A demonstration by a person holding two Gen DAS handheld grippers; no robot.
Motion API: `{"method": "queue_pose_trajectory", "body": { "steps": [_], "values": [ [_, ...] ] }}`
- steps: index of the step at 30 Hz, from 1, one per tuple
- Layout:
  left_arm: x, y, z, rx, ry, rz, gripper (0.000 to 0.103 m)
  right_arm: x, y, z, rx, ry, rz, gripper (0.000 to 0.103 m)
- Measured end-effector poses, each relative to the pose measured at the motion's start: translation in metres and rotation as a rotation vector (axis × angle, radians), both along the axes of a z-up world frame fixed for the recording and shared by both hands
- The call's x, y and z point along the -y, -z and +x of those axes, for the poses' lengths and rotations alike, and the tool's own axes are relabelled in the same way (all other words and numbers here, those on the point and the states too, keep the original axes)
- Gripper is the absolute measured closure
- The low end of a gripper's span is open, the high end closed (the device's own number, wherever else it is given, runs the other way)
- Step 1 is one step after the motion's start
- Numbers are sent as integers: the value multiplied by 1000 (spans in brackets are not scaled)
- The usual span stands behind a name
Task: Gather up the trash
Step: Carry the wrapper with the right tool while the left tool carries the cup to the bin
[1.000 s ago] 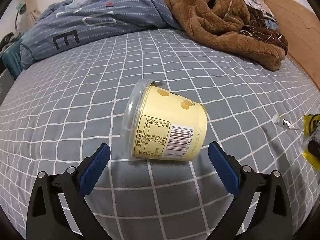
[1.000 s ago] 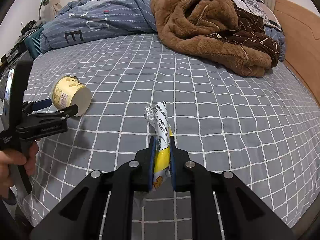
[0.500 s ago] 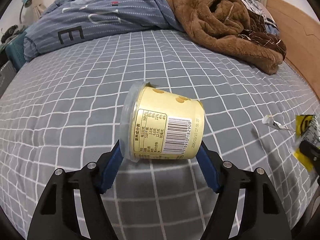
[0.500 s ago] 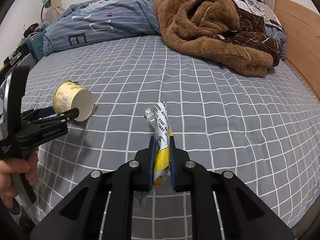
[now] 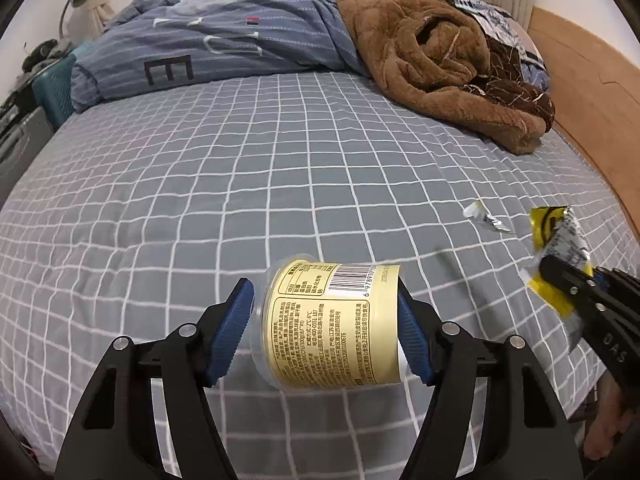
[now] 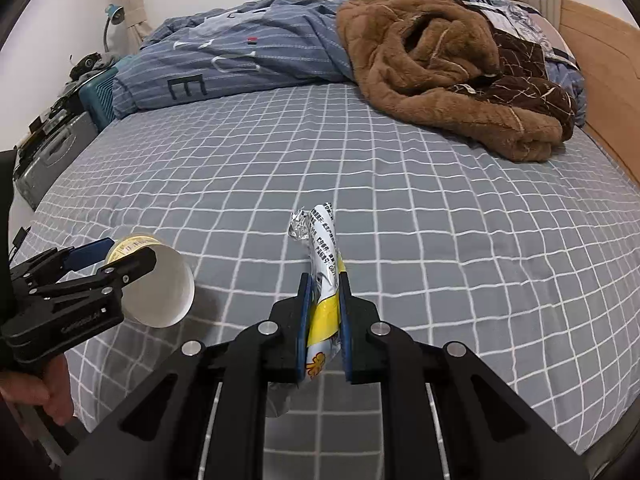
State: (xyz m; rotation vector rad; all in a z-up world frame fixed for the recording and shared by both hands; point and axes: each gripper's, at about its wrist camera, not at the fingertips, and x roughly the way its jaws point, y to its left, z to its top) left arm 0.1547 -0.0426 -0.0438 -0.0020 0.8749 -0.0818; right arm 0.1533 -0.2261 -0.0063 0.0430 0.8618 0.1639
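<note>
**Cup and wrapper both held above the bed**

Left wrist view: the left gripper (image 5: pixel 326 326) has just been closing its jaws and now grasps a yellow yogurt cup (image 5: pixel 332 326) lying sideways between the blue pads. The cup's long axis runs across the jaws, its clear-lidded end against the left pad and its base against the right, with the barcode facing up. It is lifted clear of the checked bed sheet (image 5: pixel 240 184). Near the right edge the right gripper (image 5: pixel 560 288) pinches a yellow snack wrapper (image 5: pixel 554 236), and a small foil scrap (image 5: pixel 486 216) lies on the sheet just beside it.

Right wrist view: the right gripper's jaws are clenched on the wrapper, which stands lengthwise out of the pads, its crumpled silver tip pointing away toward the far bedding. This view shows the cup's round white base facing the camera and a hand (image 6: pixel 38 388) gripping the left gripper's handle. A brown fleece blanket (image 6: pixel 436 68) and a blue striped duvet (image 6: pixel 240 60) are heaped at the far end, well apart from both items; a wooden headboard (image 6: pixel 608 64) runs along the right.
</note>
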Motion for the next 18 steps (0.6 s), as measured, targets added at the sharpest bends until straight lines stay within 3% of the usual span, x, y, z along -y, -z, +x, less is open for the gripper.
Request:
{"method": "queue_pose_trajectory", "body": {
  "steps": [18],
  "values": [
    [-34, -43, -69, 21, -44, -25, 37, -37, -39, -64, 29, -39, 10, 91]
  ]
}}
